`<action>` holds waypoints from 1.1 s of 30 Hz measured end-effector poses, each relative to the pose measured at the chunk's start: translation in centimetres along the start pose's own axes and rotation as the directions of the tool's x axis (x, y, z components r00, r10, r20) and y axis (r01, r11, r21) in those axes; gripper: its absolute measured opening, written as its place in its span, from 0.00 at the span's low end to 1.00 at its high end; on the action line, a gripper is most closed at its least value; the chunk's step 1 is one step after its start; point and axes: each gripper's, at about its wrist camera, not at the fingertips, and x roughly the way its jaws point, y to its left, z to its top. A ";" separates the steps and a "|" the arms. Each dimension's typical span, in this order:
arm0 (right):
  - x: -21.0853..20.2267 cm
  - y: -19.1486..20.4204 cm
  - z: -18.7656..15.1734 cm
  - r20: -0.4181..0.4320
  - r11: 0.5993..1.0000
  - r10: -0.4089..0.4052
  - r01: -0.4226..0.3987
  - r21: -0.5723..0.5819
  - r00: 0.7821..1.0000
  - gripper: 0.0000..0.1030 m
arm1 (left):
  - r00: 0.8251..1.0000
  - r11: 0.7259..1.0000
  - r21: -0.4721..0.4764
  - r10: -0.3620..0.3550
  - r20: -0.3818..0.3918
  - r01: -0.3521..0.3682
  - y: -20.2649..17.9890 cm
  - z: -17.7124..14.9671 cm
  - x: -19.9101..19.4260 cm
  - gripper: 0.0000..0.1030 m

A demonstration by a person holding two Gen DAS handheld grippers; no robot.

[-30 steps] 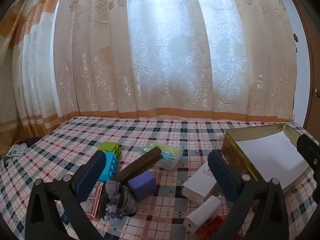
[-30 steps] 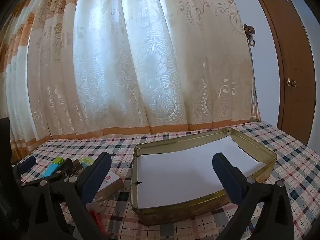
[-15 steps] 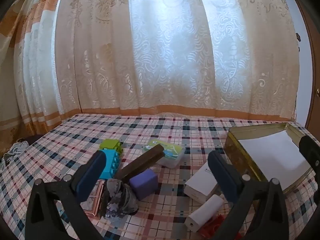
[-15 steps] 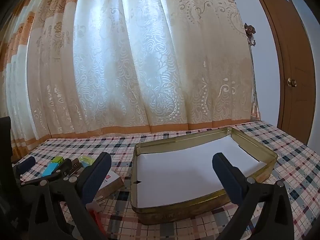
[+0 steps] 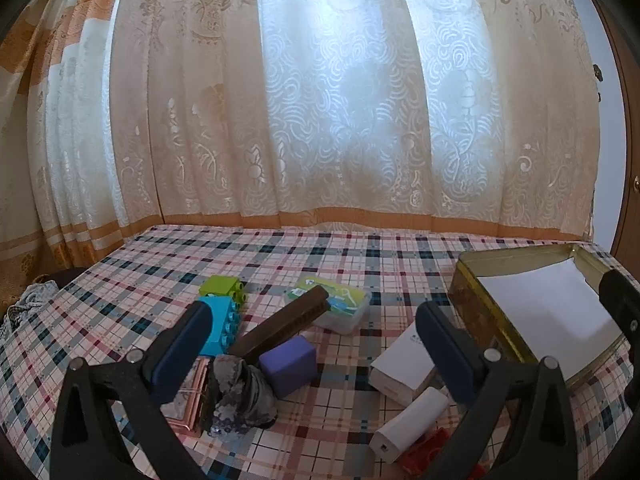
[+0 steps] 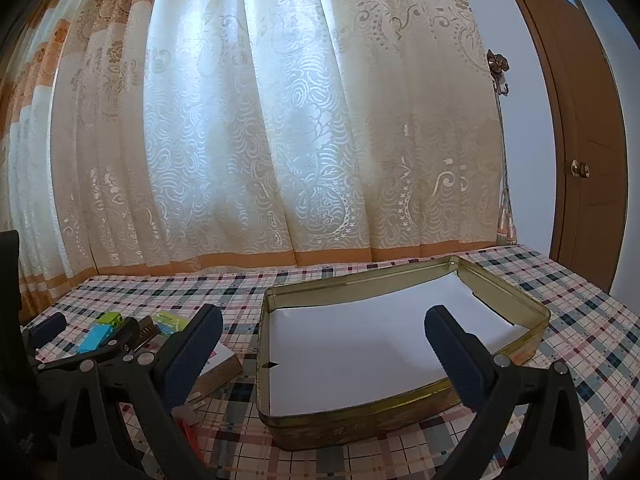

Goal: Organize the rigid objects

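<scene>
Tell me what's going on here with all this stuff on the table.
A person holds two grippers over a checked table. The left hand-held gripper hangs open above a pile of loose things: blue block, green block, purple cube, dark bar, white box. The right hand-held gripper is open over the gold tin, which holds only white paper. Nothing is picked up yet.
</scene>
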 end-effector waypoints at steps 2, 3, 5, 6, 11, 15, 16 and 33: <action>0.0 0.0 0.1 0.001 1.000 0.002 -0.002 0.000 1.000 0.99 | 1.000 1.000 -0.002 0.001 -0.003 -0.001 0.0 -0.1 0.1 1.00; 0.0 0.0 0.1 0.001 1.000 0.003 -0.003 0.000 1.000 0.99 | 1.000 1.000 -0.004 0.002 -0.005 -0.002 0.1 -0.2 0.1 1.00; 0.0 0.1 0.1 0.002 1.000 0.003 -0.003 -0.002 1.000 0.99 | 1.000 1.000 -0.005 0.001 -0.005 -0.001 0.1 -0.3 0.0 1.00; 0.1 0.2 0.1 0.001 1.000 0.003 -0.003 -0.004 1.000 0.99 | 1.000 1.000 -0.004 0.001 -0.005 -0.001 0.1 -0.2 0.1 1.00; 0.1 0.3 0.1 0.001 1.000 0.012 -0.012 -0.007 1.000 0.99 | 1.000 1.000 -0.001 -0.003 -0.007 0.003 0.1 -0.2 0.0 1.00; 0.1 0.4 0.0 0.000 1.000 0.018 -0.018 -0.007 1.000 0.99 | 1.000 1.000 0.004 -0.012 -0.008 0.012 -0.1 -0.3 -0.2 1.00; 0.1 0.5 0.0 0.001 1.000 0.017 -0.017 -0.008 1.000 0.99 | 1.000 1.000 0.006 -0.012 -0.007 0.012 -0.1 -0.2 -0.2 1.00; 0.0 1.0 -0.2 0.019 0.999 0.034 -0.033 -0.021 0.999 0.99 | 0.999 0.999 -0.023 -0.023 -0.023 0.023 0.3 0.1 -0.7 1.00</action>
